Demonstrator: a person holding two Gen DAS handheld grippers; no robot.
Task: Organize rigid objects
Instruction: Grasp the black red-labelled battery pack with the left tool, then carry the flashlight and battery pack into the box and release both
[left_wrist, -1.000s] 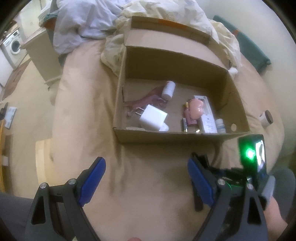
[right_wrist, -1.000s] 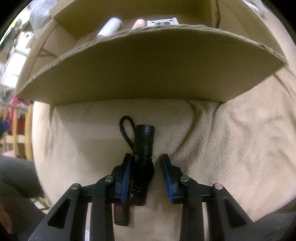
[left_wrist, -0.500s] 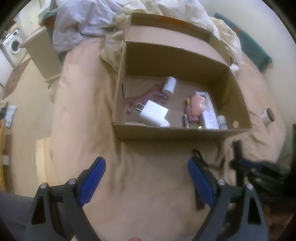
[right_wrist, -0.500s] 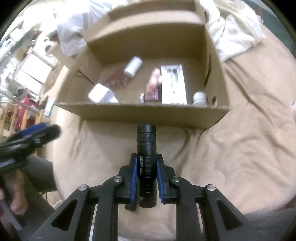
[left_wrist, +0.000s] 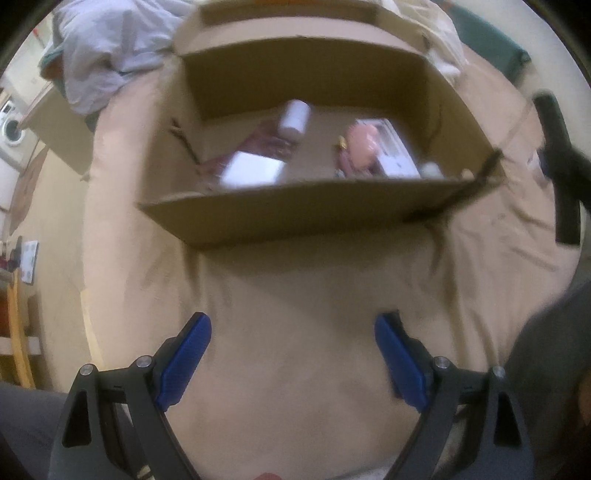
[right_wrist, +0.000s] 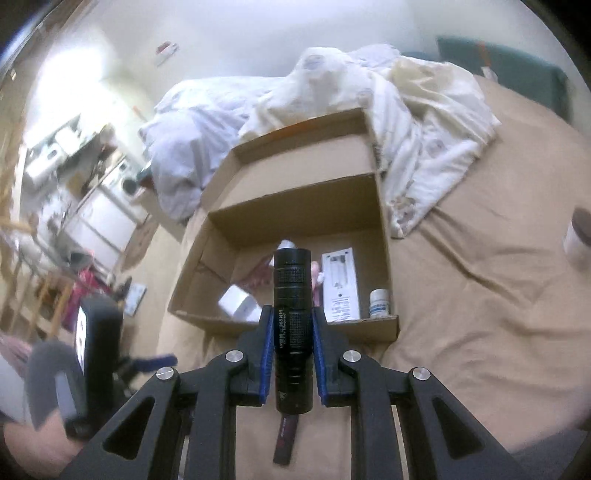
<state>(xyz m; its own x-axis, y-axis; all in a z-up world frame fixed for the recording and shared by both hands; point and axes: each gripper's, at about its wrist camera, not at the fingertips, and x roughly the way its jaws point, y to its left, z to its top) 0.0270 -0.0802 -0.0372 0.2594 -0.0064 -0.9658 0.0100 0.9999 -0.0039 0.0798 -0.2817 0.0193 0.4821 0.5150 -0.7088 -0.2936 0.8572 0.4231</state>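
Our right tool (right_wrist: 291, 343) clamps the black flashlight (right_wrist: 291, 314), its long axis pointing ahead at the cardboard box (right_wrist: 384, 236) below; our left tool (left_wrist: 293, 354) gapes empty.

The flashlight (right_wrist: 292, 314) was matt black metal with knurled bands; the box (right_wrist: 295, 206) was plain brown cardboard; the blanket (right_wrist: 480, 314) was soft tan cloth.

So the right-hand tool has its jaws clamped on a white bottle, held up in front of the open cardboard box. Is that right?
Not quite. The right gripper has its jaws clamped on a black flashlight, not a white bottle, as the right wrist view shows. It is indeed held in front of the open cardboard box.
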